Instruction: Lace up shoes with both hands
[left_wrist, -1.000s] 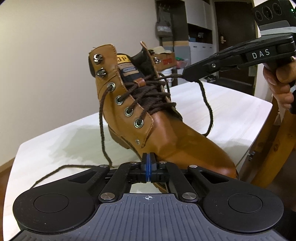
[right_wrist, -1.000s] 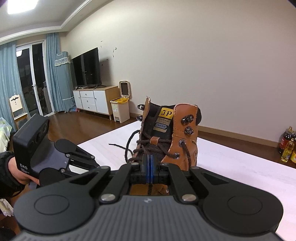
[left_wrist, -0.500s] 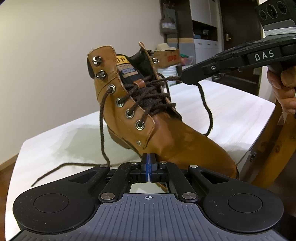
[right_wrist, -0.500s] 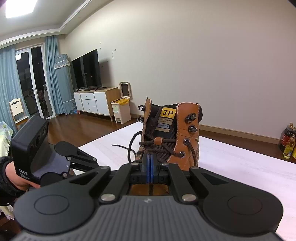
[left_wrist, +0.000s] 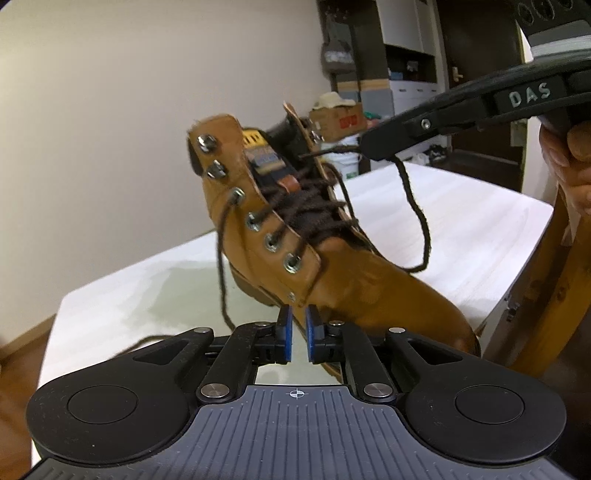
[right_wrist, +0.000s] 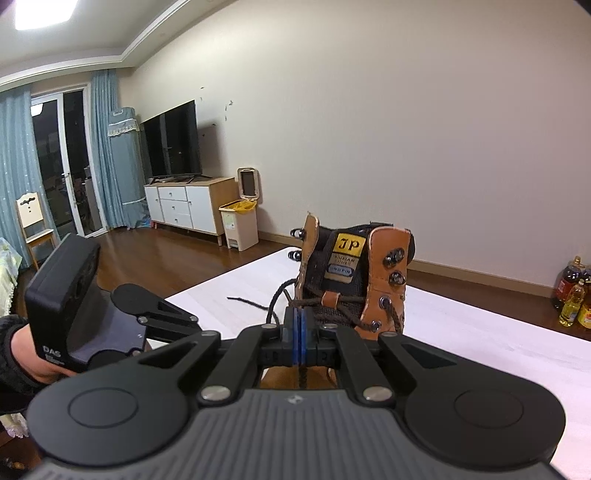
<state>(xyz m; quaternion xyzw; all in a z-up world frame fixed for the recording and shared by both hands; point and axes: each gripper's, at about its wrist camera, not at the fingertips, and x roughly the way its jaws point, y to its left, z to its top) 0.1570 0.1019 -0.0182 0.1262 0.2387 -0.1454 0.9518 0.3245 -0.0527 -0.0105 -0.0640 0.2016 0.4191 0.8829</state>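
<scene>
A tan leather boot (left_wrist: 354, 280) with dark brown laces stands on the white table (left_wrist: 461, 229); it also shows in the right wrist view (right_wrist: 384, 280). My left gripper (left_wrist: 298, 332) is slightly open and empty, close to the boot's side below the lowest eyelet. One loose lace end (left_wrist: 221, 266) hangs from the upper eyelet down to the table. My right gripper (right_wrist: 298, 332) is shut on the other lace end (left_wrist: 417, 218), held taut above the boot's tongue; its tip also shows in the left wrist view (left_wrist: 373, 147).
A wooden chair (left_wrist: 554, 295) stands at the table's right edge. Behind the boot are a TV cabinet (right_wrist: 188, 206), a bin (right_wrist: 240, 221) and oil bottles (right_wrist: 572, 299) on the floor by the wall.
My left gripper has opened a little and moved nearer the boot. My right gripper has pulled its lace end up and closer to the boot's top.
</scene>
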